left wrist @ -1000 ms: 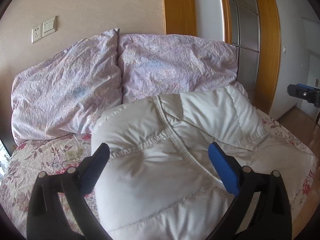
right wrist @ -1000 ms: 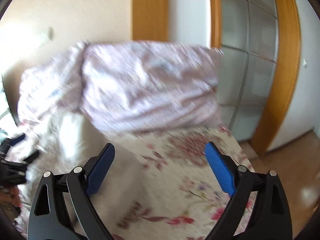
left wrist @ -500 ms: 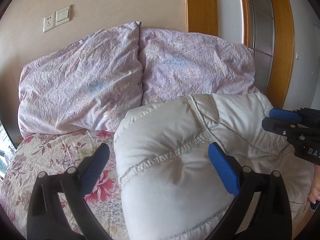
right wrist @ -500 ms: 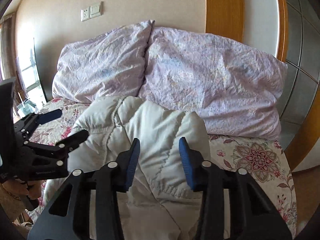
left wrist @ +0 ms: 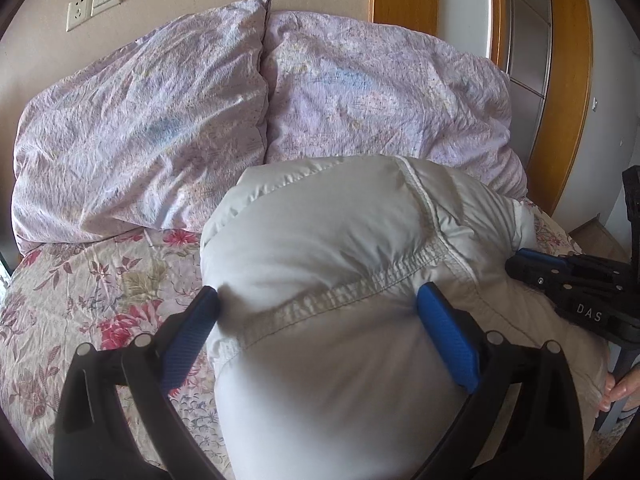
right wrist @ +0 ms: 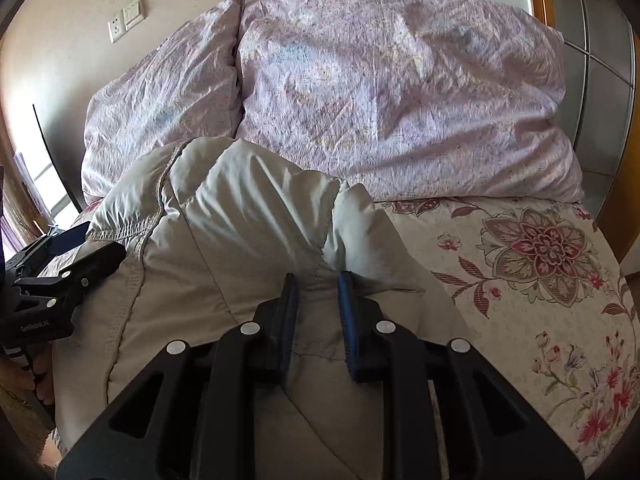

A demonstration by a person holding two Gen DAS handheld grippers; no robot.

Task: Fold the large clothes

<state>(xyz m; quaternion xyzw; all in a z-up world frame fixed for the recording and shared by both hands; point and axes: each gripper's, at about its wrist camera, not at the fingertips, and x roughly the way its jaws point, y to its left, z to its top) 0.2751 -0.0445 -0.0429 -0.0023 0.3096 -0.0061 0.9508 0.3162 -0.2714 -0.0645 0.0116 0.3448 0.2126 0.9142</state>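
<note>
The white puffer jacket [right wrist: 248, 264] lies bunched on the floral bedsheet [right wrist: 532, 280]. The right gripper [right wrist: 316, 280] has just been closing and pinches a fold; the left gripper [left wrist: 316, 300] straddles it wide apart (not gripping). Next it should probably clamp, then both lift.

- Both fisheye views are sharp and free of motion blur; straight lines bow toward the edges, and a dark circular vignette cuts the corners.
- Daylight enters from a blown-out bright window strip [right wrist: 48, 188] at the left edge of the right wrist view.
- The puffy white quilted jacket [left wrist: 340, 280] shows soft shading in its folds; the two crumpled lilac pillows [left wrist: 256, 112] are evenly lit.
- The glossy orange wooden door frame [left wrist: 568, 92] carries a mild sheen.
</note>
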